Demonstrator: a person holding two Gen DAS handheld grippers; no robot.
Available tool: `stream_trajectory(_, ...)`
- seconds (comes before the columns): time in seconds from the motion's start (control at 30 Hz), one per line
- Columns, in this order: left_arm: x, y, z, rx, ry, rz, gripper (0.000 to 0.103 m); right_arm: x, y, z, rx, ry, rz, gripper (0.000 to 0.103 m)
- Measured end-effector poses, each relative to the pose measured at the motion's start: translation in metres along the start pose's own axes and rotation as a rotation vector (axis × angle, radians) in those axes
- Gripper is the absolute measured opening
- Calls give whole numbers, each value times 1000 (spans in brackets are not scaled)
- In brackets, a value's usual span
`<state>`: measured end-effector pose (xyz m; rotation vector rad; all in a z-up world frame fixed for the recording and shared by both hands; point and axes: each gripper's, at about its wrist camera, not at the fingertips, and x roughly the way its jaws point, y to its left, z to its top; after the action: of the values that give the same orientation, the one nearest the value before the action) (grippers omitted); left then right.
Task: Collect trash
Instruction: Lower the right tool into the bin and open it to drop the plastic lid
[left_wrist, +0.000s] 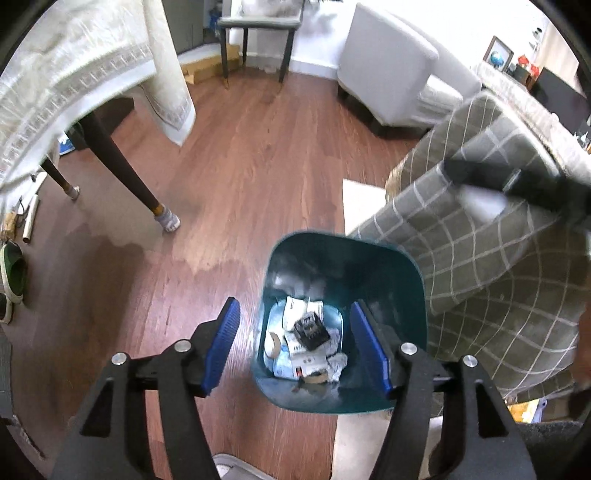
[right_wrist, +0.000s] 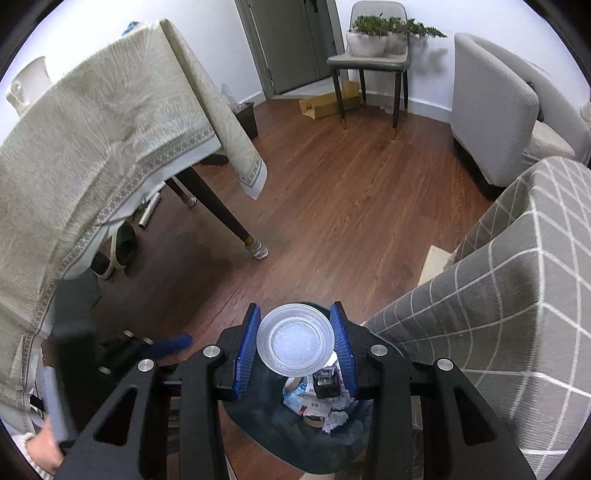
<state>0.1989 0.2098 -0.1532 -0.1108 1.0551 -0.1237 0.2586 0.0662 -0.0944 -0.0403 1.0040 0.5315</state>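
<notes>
Right gripper (right_wrist: 295, 347): clamped on a clear plastic cup (right_wrist: 297, 341), blue pads pressing its sides, mouth turned toward the lens. Held directly over the teal trash bin (right_wrist: 258, 417), so that a release would likely drop it straight in.

Left gripper (left_wrist: 295, 349): jaws apart, nothing between the blue pads (left_wrist: 221, 347). Poised above the same bin (left_wrist: 388, 273), its near rim framed between the fingers. Seen also at the lower left of the right wrist view (right_wrist: 155, 349), blurred, beside the bin.

Inside the bin: crumpled paper (left_wrist: 338, 363), white cartons and wrappers (left_wrist: 303, 350), a small black square object (left_wrist: 311, 329) on top. Collected trash so far, by the look of it.

Around the bin: wooden floor (left_wrist: 240, 166); a sofa under a grey checked cover (left_wrist: 480, 266) touching or overhanging the bin's right side, exact contact unclear; a table draped in a cream tablecloth (right_wrist: 110, 129), its dark leg (right_wrist: 218, 210) ending in a striped sock (right_wrist: 258, 253). Farther off, a grey chair carrying potted plants (right_wrist: 373, 37), a pale armchair (right_wrist: 491, 103), flat cardboard (right_wrist: 325, 101) by the wall.

Judged step: dropping the cup into the bin.
</notes>
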Motion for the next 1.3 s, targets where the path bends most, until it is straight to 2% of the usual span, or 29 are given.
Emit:
stream_trajectory(0.23,-39,11,16,-39,-124,13,64,34,-4,-13,-2,88,-18,39)
stream_trajectory(0.37,-58,12,24,-51,-186,26,57,56,-1,-25,-35,146,-31,40)
stream_trajectory(0.53,-78,8,32,-38,-236,17,48,79,-1,-41,-64,201,-50,40)
stream_trajectory(0.77,-102,0,40,-13,-296,12,46,109,1,-73,-131,306,-62,40)
stream_trajectory(0.87,-110,1,44,-10,-314,17,46,122,3,-83,-189,334,-107,46)
stream_trajectory(0.93,-114,1,46,-18,-320,17,46,127,-2,-91,-196,366,-106,53)
stream_trajectory(1.0,-119,2,49,-21,-333,23,46,132,-4,-97,-204,390,-107,53)
stream_trajectory(1.17,-129,0,58,-7,-359,59,50,125,0,-92,-210,363,-102,53)
stream_trajectory(1.3,-135,-5,66,-2,-375,73,57,103,7,-71,-218,285,-85,53)
